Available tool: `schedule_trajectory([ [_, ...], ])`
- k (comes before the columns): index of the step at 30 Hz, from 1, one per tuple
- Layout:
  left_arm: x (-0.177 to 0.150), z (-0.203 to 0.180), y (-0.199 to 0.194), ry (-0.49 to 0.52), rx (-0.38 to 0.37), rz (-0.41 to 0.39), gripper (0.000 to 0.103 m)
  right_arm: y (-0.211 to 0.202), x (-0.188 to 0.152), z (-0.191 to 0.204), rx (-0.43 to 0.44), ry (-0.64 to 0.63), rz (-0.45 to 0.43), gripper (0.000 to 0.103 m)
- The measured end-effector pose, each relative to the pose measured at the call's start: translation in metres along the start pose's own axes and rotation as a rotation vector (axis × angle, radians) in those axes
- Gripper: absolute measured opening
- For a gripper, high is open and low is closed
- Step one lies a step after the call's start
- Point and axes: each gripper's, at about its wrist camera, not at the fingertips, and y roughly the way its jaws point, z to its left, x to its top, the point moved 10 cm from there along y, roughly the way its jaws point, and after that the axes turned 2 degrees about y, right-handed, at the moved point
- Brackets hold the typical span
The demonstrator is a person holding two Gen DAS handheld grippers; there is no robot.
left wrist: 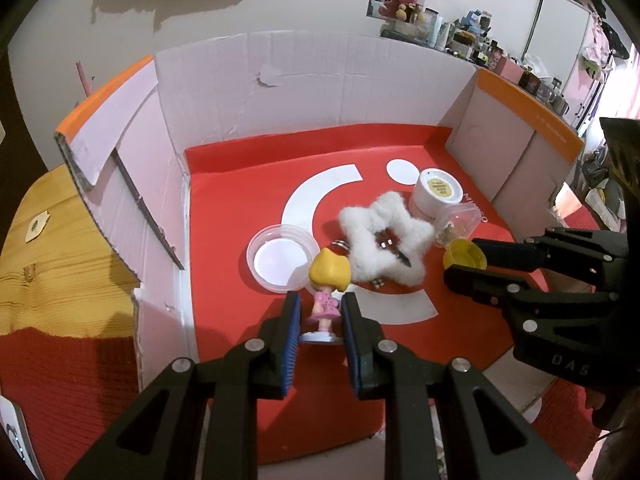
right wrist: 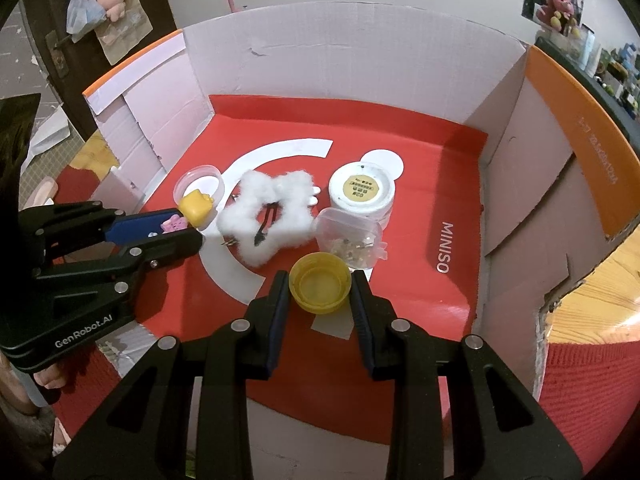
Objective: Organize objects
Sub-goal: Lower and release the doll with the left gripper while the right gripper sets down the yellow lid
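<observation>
Sorting looks early: nothing grouped yet, all items loose on the red mat (right wrist: 400, 144) inside the box (right wrist: 360, 48). Near left, left gripper (left wrist: 318, 312) clamps the doll (left wrist: 326, 292). Near right, right gripper (right wrist: 320, 286) clamps the yellow cap (right wrist: 320, 286). Beyond: fluffy star (right wrist: 272, 216), clear tub (right wrist: 352, 240), white jar (right wrist: 362, 196), dish (left wrist: 278, 258).

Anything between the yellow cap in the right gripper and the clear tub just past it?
Nothing visible. The cap sits in the right gripper, and the tub lies directly beyond it with no object between.
</observation>
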Motion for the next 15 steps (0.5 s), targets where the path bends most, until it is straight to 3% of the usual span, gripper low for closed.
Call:
schedule_trajectory([
  [7,-0.0002,-0.0043,-0.0002,0.002,-0.010,0.000,0.034,-0.0011,-0.0013,0.0004,0.014,0.011,0.003,0.029],
  [15,-0.0008,-0.0054,-0.0015,0.003,-0.007,-0.003,0.036,-0.0028,-0.0032,0.0011,0.020,0.017,0.001,0.030],
])
